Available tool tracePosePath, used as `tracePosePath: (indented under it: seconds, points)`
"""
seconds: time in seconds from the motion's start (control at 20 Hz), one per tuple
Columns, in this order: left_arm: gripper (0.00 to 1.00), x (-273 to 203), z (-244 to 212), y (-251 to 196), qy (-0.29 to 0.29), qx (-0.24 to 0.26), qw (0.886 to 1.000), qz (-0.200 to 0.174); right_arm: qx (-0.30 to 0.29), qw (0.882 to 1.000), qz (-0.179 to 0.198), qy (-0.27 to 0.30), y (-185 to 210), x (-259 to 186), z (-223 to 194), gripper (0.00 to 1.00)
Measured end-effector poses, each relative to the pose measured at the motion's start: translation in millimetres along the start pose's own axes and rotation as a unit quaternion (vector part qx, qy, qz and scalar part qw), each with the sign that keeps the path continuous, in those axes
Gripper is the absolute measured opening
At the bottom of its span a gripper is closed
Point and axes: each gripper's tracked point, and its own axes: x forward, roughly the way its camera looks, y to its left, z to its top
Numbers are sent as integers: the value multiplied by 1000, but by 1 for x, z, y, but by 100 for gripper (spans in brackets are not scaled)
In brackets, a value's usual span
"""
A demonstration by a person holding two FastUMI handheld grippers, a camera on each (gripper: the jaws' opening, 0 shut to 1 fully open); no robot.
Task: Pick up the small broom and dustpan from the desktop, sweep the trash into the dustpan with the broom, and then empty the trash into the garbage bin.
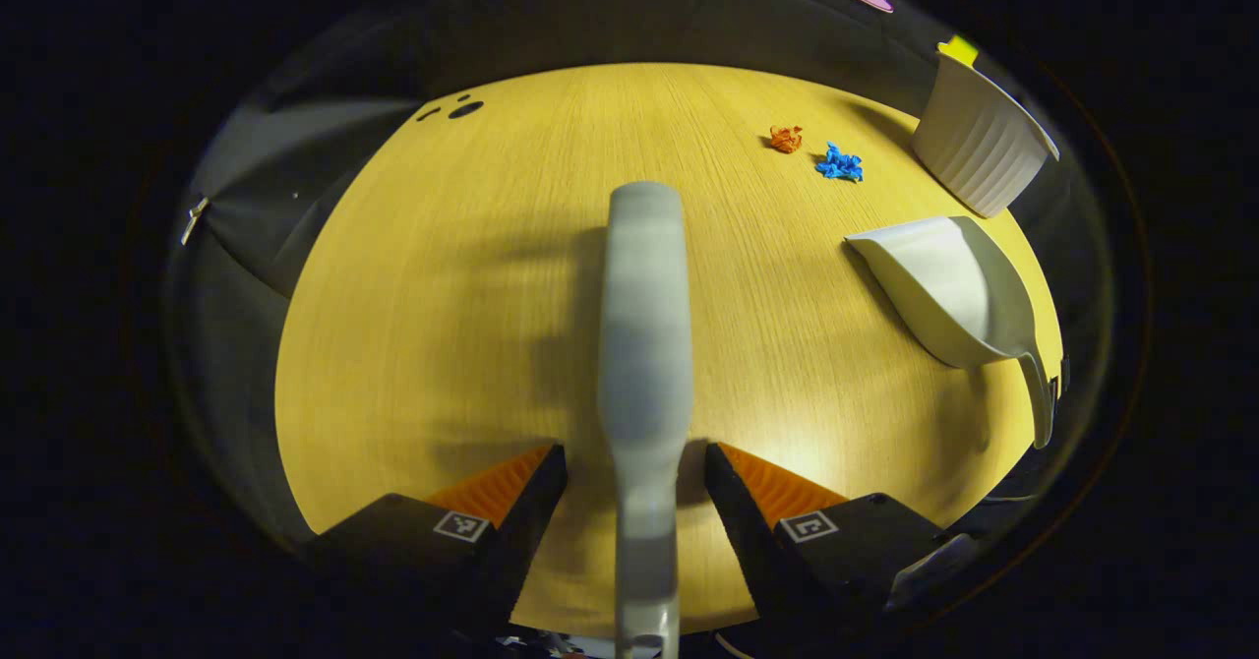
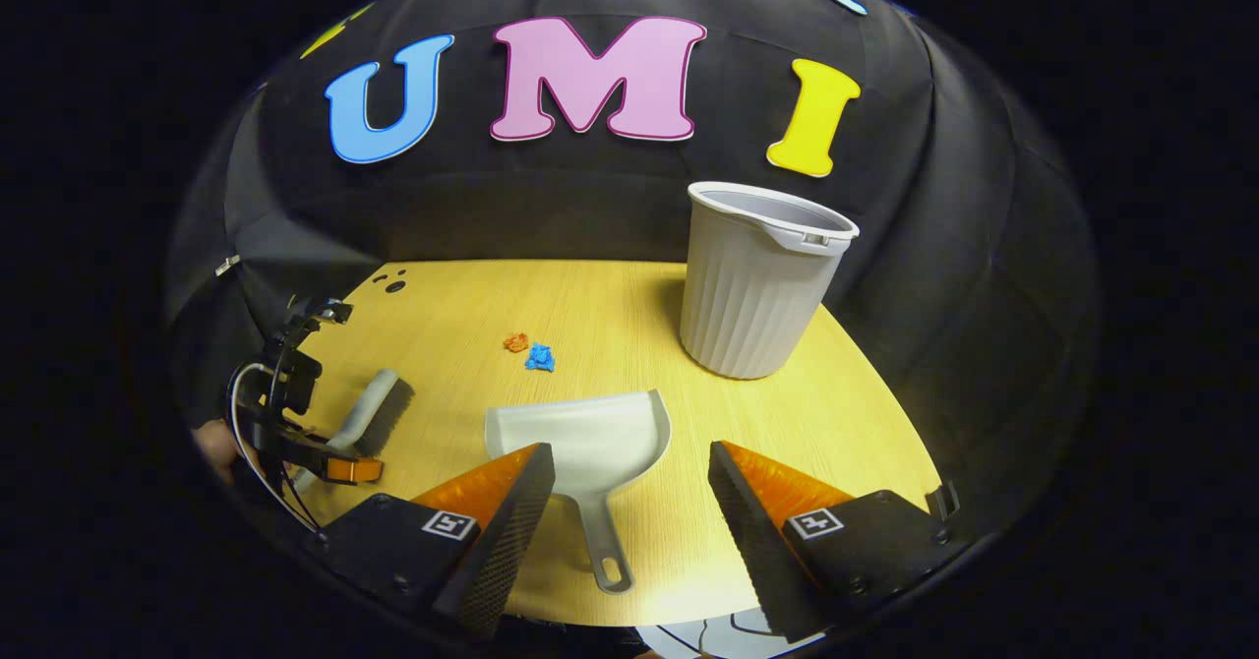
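Left tool (image 1: pixel 635 462) is seen straddling the broom (image 1: pixel 644 344); its fingers are spread on either side of the handle with gaps showing, so no clamp is made yet, though contact lower down cannot be told from the blur. From the right gripper view the broom (image 2: pixel 369 411) is seen lying on the surface (image 2: pixel 610 315) at the left edge, with the left tool (image 2: pixel 325 462) over its handle end. Right tool (image 2: pixel 629 482) is held wide open and empty, above the dustpan (image 2: pixel 590 438), whose handle runs between the fingers toward the camera. Orange scrap (image 2: pixel 515 342) and blue scrap (image 2: pixel 539 357) are lying just beside each other, between dustpan and garbage bin (image 2: pixel 752 285), which stands upright near the far right.

Risks judged: broom could be pinched off-centre and twist when lifted; thin dustpan handle could be missed or pushed flat if the close comes too high; light scraps could be scattered by a hard sweep; bin could be knocked while tipping.
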Motion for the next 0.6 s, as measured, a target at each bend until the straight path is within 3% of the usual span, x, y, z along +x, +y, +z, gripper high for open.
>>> tracePosePath:
  seconds: [0.25,0.35,0.4,0.5,0.6]
  points:
    - [76,2,6,-2,-7,-4,1000,0,0,1000,5,21,7,2,-12,98]
    - [64,4,8,-1,-13,-6,1000,2,4,999,8,30,9,5,-17,98]
    - [51,5,8,0,-17,-11,1000,3,6,999,10,37,10,7,-20,98]
    - [35,5,8,0,-23,-17,1000,4,5,998,19,54,15,13,-28,98]
    - [30,5,10,1,-31,-17,999,0,4,997,26,75,19,19,-37,98]
